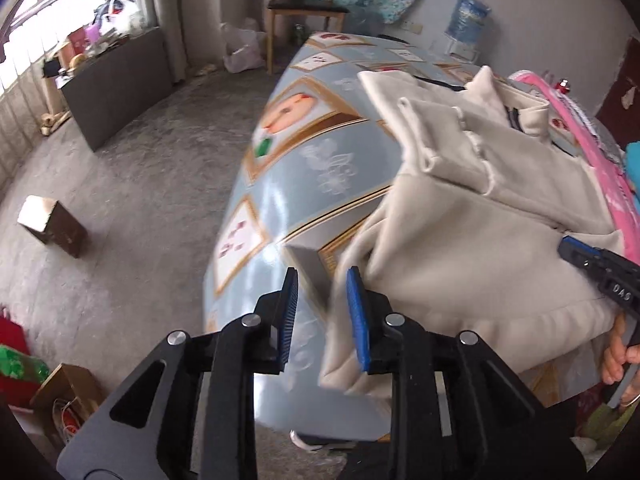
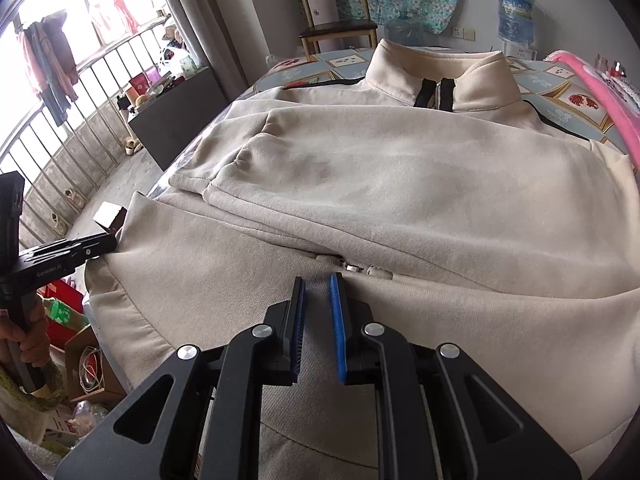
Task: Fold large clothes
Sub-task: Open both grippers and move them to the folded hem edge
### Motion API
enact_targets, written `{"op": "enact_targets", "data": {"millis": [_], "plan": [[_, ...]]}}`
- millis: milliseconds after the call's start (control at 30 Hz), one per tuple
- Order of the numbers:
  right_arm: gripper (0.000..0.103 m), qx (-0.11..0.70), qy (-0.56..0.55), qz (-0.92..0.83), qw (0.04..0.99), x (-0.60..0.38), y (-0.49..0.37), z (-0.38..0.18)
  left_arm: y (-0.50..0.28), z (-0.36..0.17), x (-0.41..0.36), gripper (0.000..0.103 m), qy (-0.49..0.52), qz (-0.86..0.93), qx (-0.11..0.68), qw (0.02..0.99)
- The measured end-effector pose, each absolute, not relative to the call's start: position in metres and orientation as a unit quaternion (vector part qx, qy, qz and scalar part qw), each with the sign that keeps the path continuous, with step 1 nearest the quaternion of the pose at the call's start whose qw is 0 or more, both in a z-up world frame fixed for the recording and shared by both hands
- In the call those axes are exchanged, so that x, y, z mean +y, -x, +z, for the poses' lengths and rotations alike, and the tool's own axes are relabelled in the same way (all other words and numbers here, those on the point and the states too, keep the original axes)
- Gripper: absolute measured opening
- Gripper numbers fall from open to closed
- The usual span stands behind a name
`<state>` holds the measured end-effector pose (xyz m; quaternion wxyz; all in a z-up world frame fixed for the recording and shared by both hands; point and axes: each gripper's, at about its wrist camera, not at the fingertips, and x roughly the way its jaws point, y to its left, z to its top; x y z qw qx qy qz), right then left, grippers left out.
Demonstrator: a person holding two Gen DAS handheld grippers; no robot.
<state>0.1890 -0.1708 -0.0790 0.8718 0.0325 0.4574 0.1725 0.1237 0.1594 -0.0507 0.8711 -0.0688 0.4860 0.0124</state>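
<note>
Cream fleece zip-collar jacket lies across the glossy blue patterned table, both sleeves folded over its chest. I count one jacket and two grippers. My left gripper sits part open at the near-left hem corner, possibly brushing cloth; my right gripper hovers narrowly parted over the near hem, holding nothing. Next I judge both should pinch the hem and carry it far toward the collar.

I can see a chair top centre, water jug upper right, cardboard box on the floor at left, pink blanket right edge.
</note>
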Motion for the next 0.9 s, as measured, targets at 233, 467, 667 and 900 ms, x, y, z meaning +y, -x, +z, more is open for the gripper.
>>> {"op": "enact_targets", "data": {"millis": [233,467,667,900], "plan": [[0.012,0.458,-0.038,0.174,0.871,-0.171,-0.190,-0.080,-0.113,-0.015,0.149,0.023,0.091,-0.061,0.433,0.895],[0.012,0.465,-0.031,0.175,0.867,-0.171,-0.191,-0.078,-0.154,-0.036,0.056,0.023,0.049,-0.174,0.461,0.869],[0.012,0.433,-0.025,0.178,0.883,-0.190,-0.159,-0.036,-0.155,-0.053,0.043,0.022,0.025,-0.156,0.473,0.867],[0.012,0.473,0.083,0.225,0.848,-0.142,-0.117,-0.059,-0.153,-0.053,0.044,0.022,0.021,-0.159,0.469,0.868]]}}
